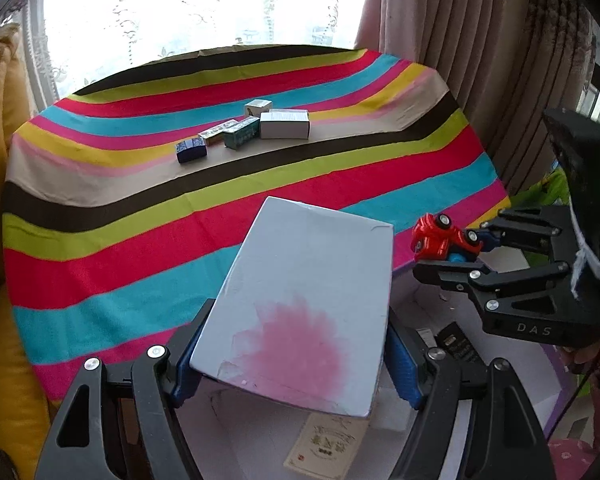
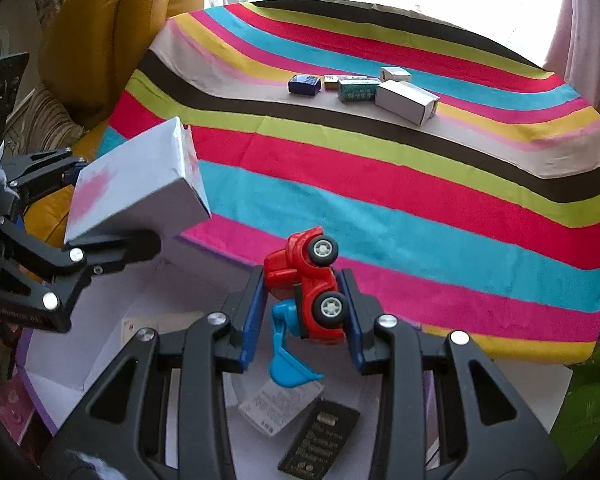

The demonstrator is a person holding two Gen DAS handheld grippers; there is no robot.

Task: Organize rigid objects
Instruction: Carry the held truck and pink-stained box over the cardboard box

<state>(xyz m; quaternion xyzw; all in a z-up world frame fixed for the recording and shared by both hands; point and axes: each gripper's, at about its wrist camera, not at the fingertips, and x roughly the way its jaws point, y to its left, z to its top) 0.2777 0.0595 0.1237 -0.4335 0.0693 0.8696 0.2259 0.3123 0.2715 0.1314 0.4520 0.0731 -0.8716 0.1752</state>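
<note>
My left gripper (image 1: 292, 356) is shut on a large white box with a pink stain (image 1: 300, 312), held above the near edge of the striped table; the box also shows in the right wrist view (image 2: 136, 188). My right gripper (image 2: 304, 312) is shut on a red toy excavator (image 2: 308, 280) with a blue scoop, tipped on its side; the toy shows in the left wrist view (image 1: 444, 240). Both hover over an open white carton (image 2: 112, 304) below the table edge.
Several small boxes lie in a row on the beige stripe at the far side: a dark blue one (image 1: 191, 151), a green one (image 1: 242, 132), a white one (image 1: 285, 124). A black packet (image 2: 320, 440) and leaflets lie in the carton. A yellow cushion (image 2: 112, 28) sits at left, curtains (image 1: 460, 40) at right.
</note>
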